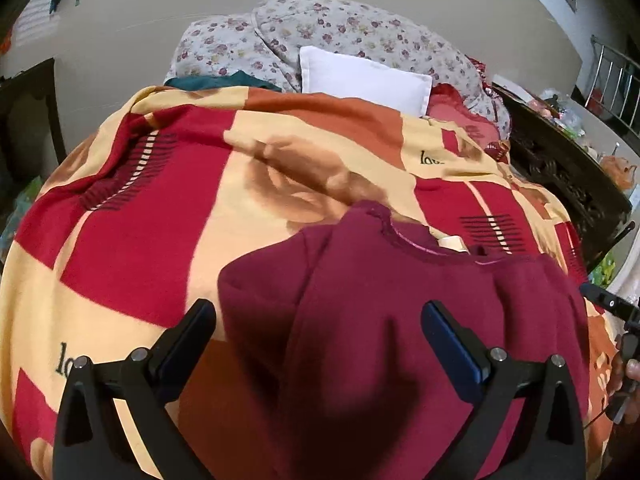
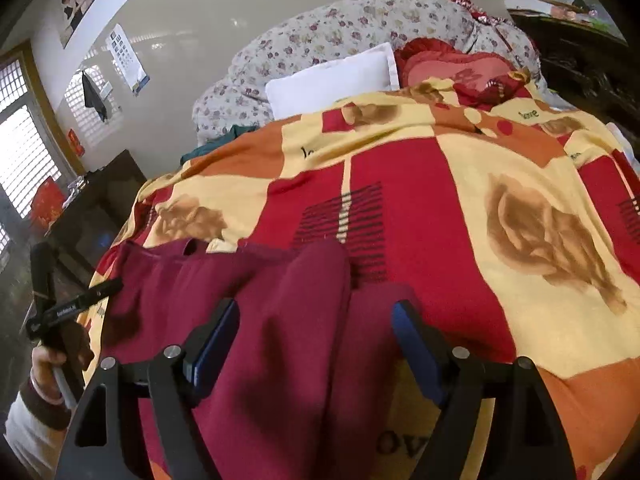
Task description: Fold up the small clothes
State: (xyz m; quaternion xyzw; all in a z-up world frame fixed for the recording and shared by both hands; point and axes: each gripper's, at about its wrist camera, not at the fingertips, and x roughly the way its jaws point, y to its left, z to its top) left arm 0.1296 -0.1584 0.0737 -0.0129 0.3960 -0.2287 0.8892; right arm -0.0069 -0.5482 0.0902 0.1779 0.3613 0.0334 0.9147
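Note:
A small maroon sweater (image 1: pixel 400 300) lies on the red, yellow and orange blanket (image 1: pixel 160 208), neckline pointing away from me. My left gripper (image 1: pixel 320 320) is open and empty, its jaws wide apart above the sweater's left part. In the right wrist view the sweater (image 2: pixel 260 300) lies on the blanket (image 2: pixel 460 208), with a sleeve folded over its right side. My right gripper (image 2: pixel 316 320) is open and empty above that folded right part. Each gripper shows at the edge of the other's view.
A white pillow (image 1: pixel 364 76), a floral quilt (image 1: pixel 340 28) and a red heart cushion (image 2: pixel 452 68) lie at the head of the bed. Dark carved furniture (image 1: pixel 560 168) stands on the right. A dark cabinet (image 2: pixel 92 208) stands on the left by a window.

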